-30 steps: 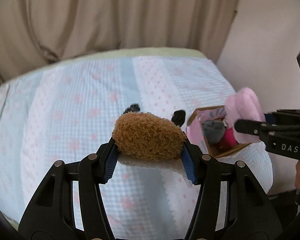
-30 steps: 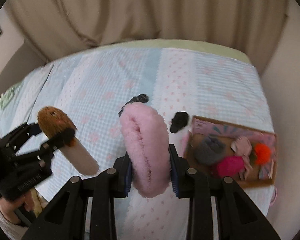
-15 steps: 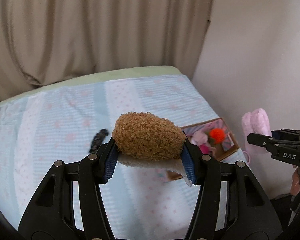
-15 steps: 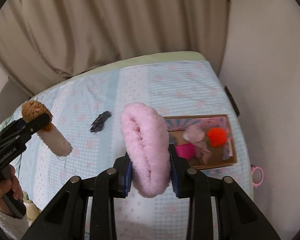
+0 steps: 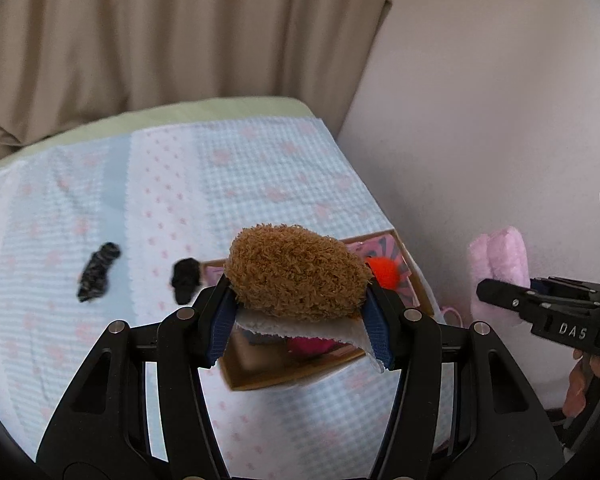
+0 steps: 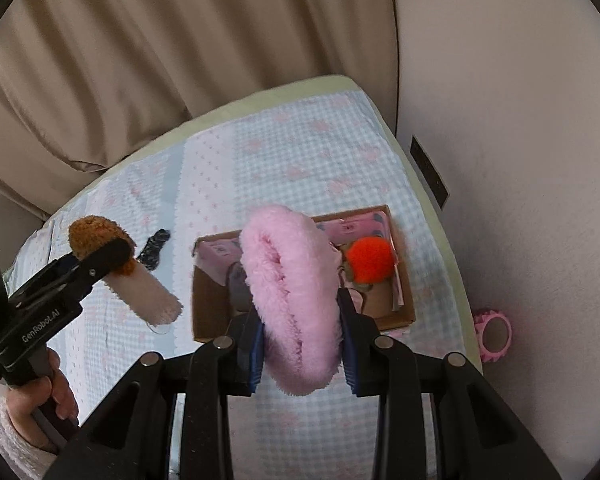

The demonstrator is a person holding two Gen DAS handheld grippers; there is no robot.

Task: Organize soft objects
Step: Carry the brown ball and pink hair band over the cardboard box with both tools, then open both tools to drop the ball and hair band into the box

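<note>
My left gripper [image 5: 300,320] is shut on a brown and white fuzzy sock [image 5: 296,276], held in the air over the cardboard box [image 5: 284,376]. The sock also shows in the right wrist view [image 6: 120,264]. My right gripper [image 6: 302,340] is shut on a folded pink fluffy item [image 6: 292,288], held above the same box [image 6: 208,304]. The pink item shows at the right of the left wrist view [image 5: 500,264]. The box holds an orange pom-pom [image 6: 368,260], a magenta soft item [image 5: 308,346] and a grey one.
The box sits near the right edge of a bed with a blue and pink checked cover [image 5: 260,184]. Two small black soft items [image 5: 98,272] [image 5: 185,280] lie on the cover left of the box. A wall [image 6: 520,160] rises to the right. A pink ring-shaped object [image 6: 494,334] lies beside the bed.
Both grippers have moved right, toward and over the box, still holding their items. The box now lies directly beneath both grippers.
</note>
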